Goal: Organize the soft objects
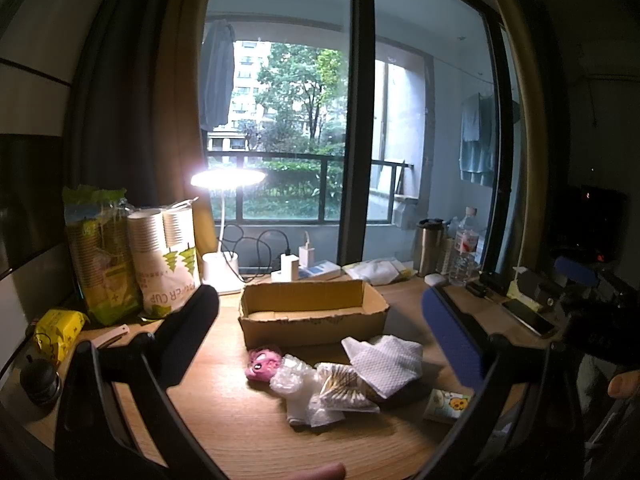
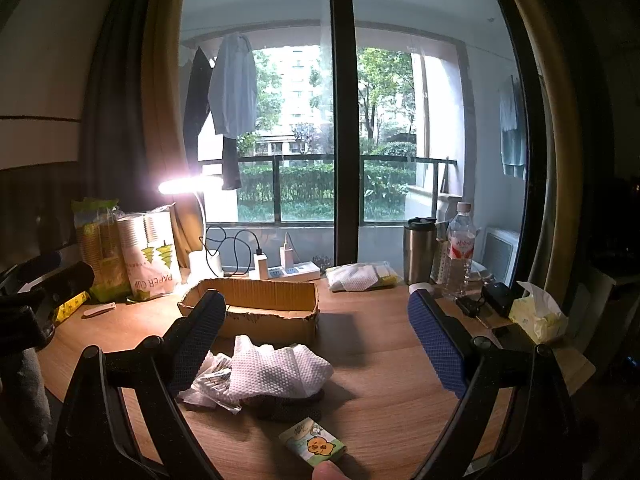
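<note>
Presently both my grippers hover spread and empty over the soft pile.
My right gripper (image 2: 316, 340) is nearer: the white paper towel (image 2: 276, 368) lies just ahead between its fingers, the cardboard box (image 2: 256, 312) behind; my left gripper (image 1: 320, 336) faces the pink plush (image 1: 262, 364).

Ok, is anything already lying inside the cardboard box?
No. In the left wrist view the cardboard box shows only its bare bottom, while the white cloth and pink plush toy lie on the desk in front.
</note>
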Demonstrator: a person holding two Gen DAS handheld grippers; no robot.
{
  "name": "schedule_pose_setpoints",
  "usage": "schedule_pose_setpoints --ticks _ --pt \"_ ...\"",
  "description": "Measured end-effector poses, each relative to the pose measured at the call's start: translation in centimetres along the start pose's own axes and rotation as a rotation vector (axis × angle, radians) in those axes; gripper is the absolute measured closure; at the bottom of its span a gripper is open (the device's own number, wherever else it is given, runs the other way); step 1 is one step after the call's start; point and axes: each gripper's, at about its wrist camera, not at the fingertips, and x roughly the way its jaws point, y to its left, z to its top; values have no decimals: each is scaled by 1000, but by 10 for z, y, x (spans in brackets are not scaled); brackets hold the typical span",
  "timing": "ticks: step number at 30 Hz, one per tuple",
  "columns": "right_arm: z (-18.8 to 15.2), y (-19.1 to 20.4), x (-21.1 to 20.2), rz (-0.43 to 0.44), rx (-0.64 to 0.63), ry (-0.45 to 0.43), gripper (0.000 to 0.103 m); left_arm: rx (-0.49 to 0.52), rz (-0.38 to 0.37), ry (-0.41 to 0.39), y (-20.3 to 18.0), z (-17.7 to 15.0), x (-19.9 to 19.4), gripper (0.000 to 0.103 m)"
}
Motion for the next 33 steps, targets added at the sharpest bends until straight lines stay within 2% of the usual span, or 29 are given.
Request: schedule_pose_setpoints --ticks 33 --pt "-2 1 3 1 -2 8 9 -2 1 0 -1 -1 0 1"
